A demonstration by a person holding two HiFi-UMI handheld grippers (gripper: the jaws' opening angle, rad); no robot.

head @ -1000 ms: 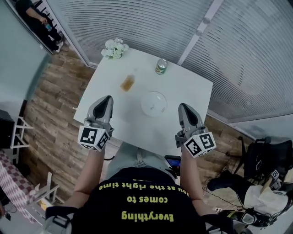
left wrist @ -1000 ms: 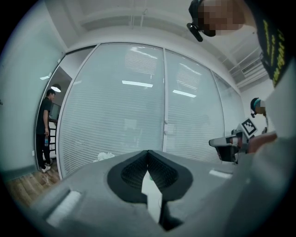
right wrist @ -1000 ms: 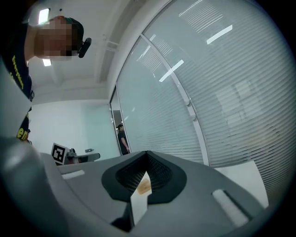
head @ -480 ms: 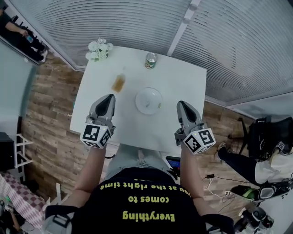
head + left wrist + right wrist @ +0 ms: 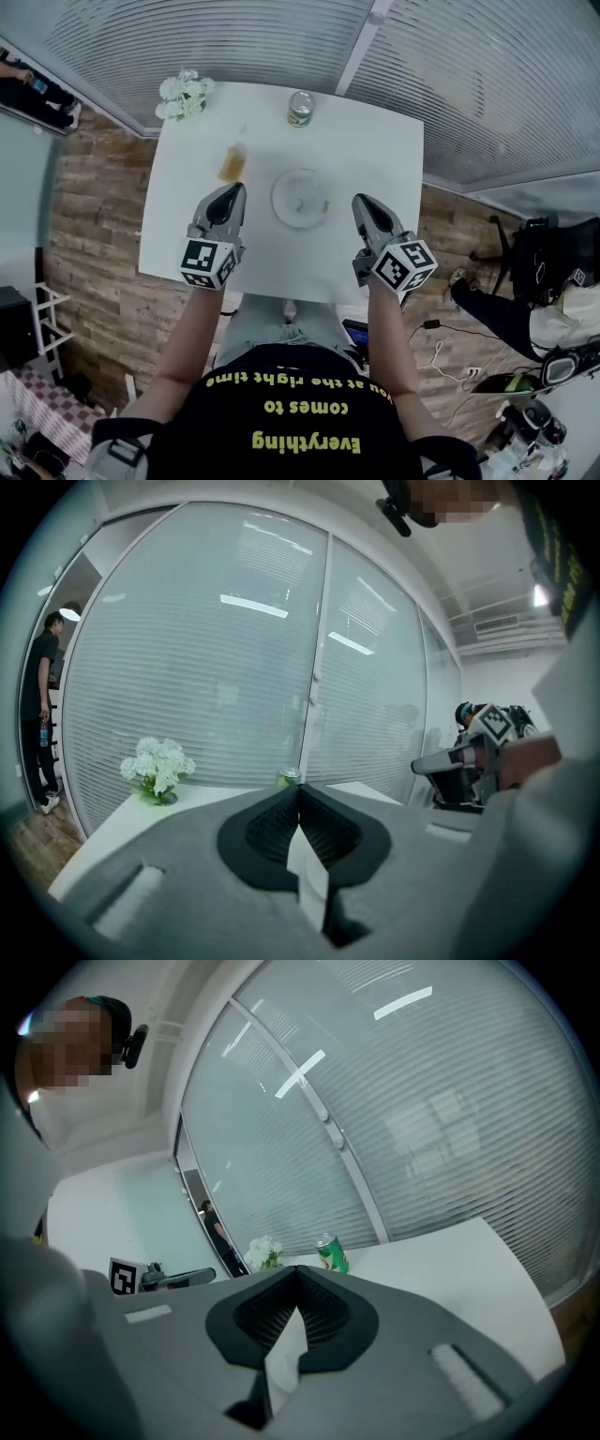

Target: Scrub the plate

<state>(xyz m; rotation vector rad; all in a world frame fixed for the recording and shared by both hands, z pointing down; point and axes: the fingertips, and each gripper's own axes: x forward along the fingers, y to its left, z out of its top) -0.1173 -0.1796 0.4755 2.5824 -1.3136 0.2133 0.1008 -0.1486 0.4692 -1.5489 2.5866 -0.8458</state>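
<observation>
Plate (image 5: 302,198) sits untouched on table (image 5: 375,150), between left gripper (image 5: 232,192) and right gripper (image 5: 364,204), both closed tight, empty. Sound approach: open left jaws early for brown pad (image 5: 232,164), likely sponge; right steadies plate rim.

Plate (image 5: 301,198): specks on it too small to identify. Amber item (image 5: 232,163) on surface (image 5: 375,150): blurred, kind unclear. Plate hidden behind left tongs (image 5: 300,794) and right tongs (image 5: 298,1277) in their own views. Can (image 5: 290,777): only top shows. Bystander (image 5: 26,90) cut off at edge.
</observation>
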